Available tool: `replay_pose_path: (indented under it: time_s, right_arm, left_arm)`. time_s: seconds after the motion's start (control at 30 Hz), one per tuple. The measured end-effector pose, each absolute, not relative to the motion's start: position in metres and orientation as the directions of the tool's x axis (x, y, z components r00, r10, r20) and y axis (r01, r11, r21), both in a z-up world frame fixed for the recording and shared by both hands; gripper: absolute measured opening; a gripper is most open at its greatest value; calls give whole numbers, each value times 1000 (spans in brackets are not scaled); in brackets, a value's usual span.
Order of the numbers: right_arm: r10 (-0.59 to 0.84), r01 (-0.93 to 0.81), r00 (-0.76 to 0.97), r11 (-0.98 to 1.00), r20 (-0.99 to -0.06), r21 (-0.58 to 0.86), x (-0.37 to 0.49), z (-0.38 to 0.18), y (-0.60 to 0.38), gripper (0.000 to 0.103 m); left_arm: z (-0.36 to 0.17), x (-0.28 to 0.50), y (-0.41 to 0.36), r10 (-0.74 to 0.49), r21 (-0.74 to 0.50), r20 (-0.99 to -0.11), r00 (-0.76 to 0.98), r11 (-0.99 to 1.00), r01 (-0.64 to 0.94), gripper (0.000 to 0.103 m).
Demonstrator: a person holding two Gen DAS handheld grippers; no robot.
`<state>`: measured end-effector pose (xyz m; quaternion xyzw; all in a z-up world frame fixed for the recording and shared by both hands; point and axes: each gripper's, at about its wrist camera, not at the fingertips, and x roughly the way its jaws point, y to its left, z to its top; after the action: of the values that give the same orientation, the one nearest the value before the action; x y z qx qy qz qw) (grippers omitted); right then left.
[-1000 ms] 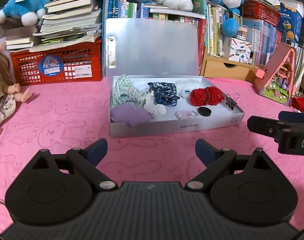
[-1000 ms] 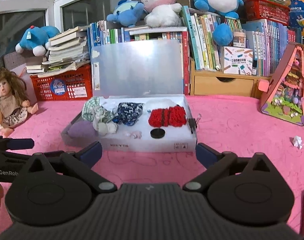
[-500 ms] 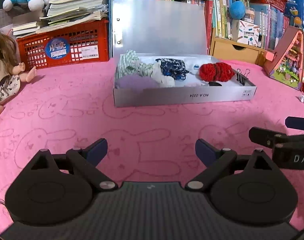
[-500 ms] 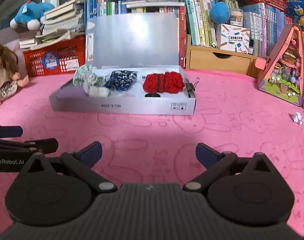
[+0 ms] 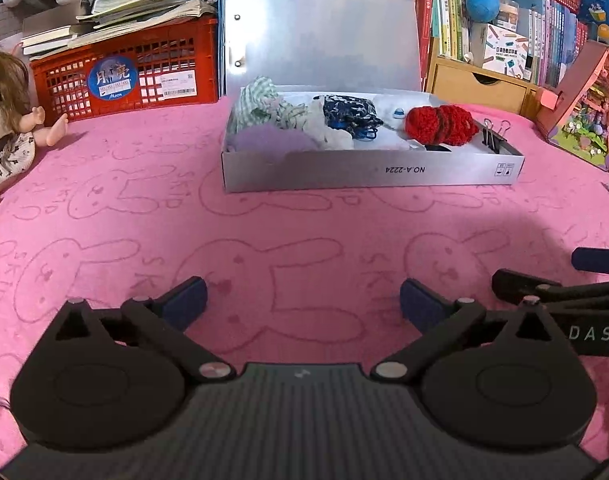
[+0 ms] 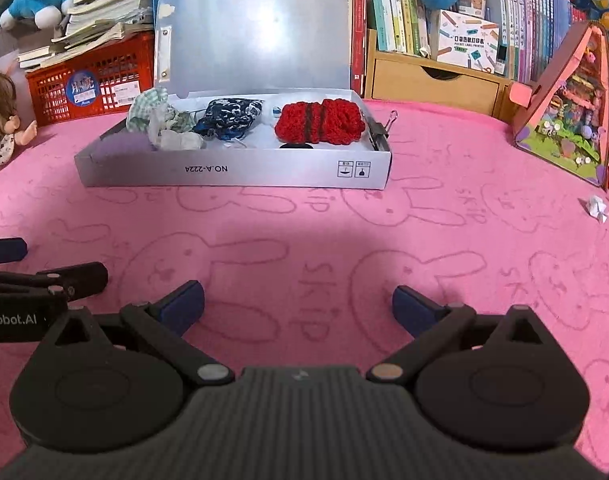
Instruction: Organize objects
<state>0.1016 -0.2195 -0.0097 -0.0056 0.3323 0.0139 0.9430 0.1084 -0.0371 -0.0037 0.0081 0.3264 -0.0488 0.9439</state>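
Left gripper [image 5: 302,300]: blue-padded fingers [image 5: 184,298] spread wide, nothing between them, held low and level over the pink bunny-print cloth [image 5: 144,216]. Right gripper [image 6: 298,302]: fingers [image 6: 412,306] likewise wide apart and empty, same low, forward-pointing pose. The two sit side by side; each shows at the other camera's edge.

Straight ahead of both pairs of fingers, well apart from them, the open silver box [image 6: 232,170] rests on the cloth, lid [image 6: 256,40] standing upright behind. Inside, left to right: green checked fabric [image 6: 146,110], pale crumpled cloth [image 6: 172,138], dark blue patterned pouch [image 6: 232,114], red knitted piece [image 6: 320,122]. Binder clip [image 6: 386,126] on the box's right wall.

Beyond and left of the fingers: red crate [image 5: 120,76] with stacked books, a doll [image 5: 4,120] cut off at the frame edge. Beyond and right: wooden drawer unit [image 6: 432,82], pink toy house [image 6: 568,108], a small white paper scrap [image 6: 598,208] on the cloth. Bookshelves fill the back.

A purple item [image 5: 268,140] in the box's near-left corner is mostly hidden by the wall; a small black disc [image 6: 298,146] before the red knit is unclear.
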Motion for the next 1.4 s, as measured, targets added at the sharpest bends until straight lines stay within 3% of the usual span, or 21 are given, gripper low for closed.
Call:
replay_pose_path:
  time_s: [1.4]
  right_arm:
    - [37,-38,774,999,-633,12,105,-11,-216,103]
  left_arm:
    - [-4,110,-36,-27,8,-623,782,999,41,103]
